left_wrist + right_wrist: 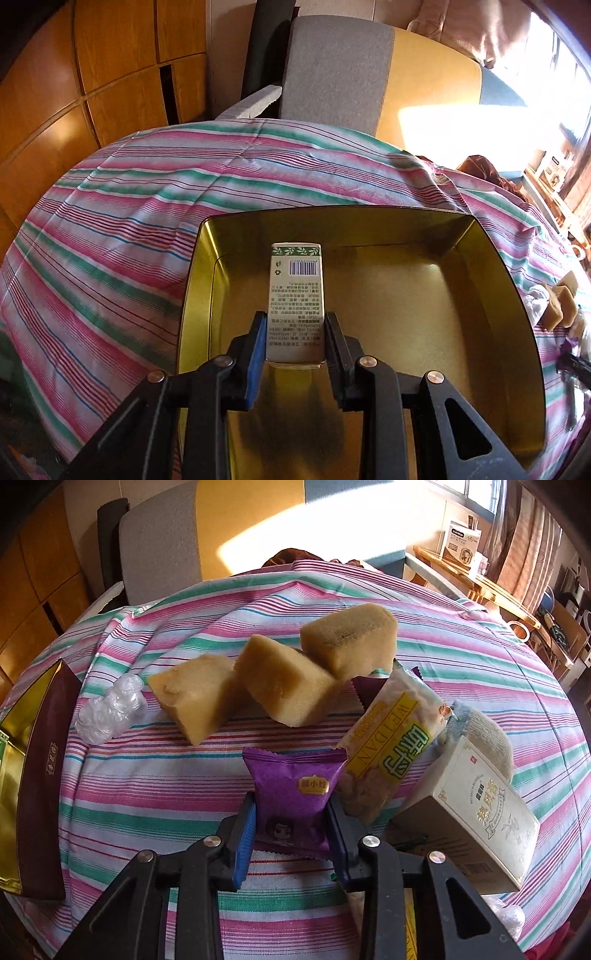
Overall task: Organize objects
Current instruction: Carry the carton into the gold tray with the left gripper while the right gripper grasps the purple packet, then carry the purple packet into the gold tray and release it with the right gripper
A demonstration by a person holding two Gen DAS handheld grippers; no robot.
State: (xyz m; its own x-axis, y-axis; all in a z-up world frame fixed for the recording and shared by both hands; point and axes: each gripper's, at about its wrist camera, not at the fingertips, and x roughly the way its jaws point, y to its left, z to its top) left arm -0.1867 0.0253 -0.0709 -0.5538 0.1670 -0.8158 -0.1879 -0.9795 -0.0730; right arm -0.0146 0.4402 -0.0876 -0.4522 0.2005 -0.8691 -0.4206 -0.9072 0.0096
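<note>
In the left wrist view my left gripper [294,325] is shut on a small white carton with a barcode and a green leaf band [296,291]. It holds the carton over the inside of a gold tin box [491,273] on the striped cloth. In the right wrist view my right gripper [290,816] is shut on a purple snack packet [295,794] that lies on the cloth. Beyond it sit three tan cake blocks [288,690]. A yellow-labelled snack bar [391,746] and a cream box [476,812] lie to the right.
The tin's maroon outer wall [44,782] shows at the left edge of the right wrist view. Crumpled clear plastic [109,709] lies near it. The table carries a pink, green and white striped cloth [129,221]. A grey chair back [336,70] stands behind the table.
</note>
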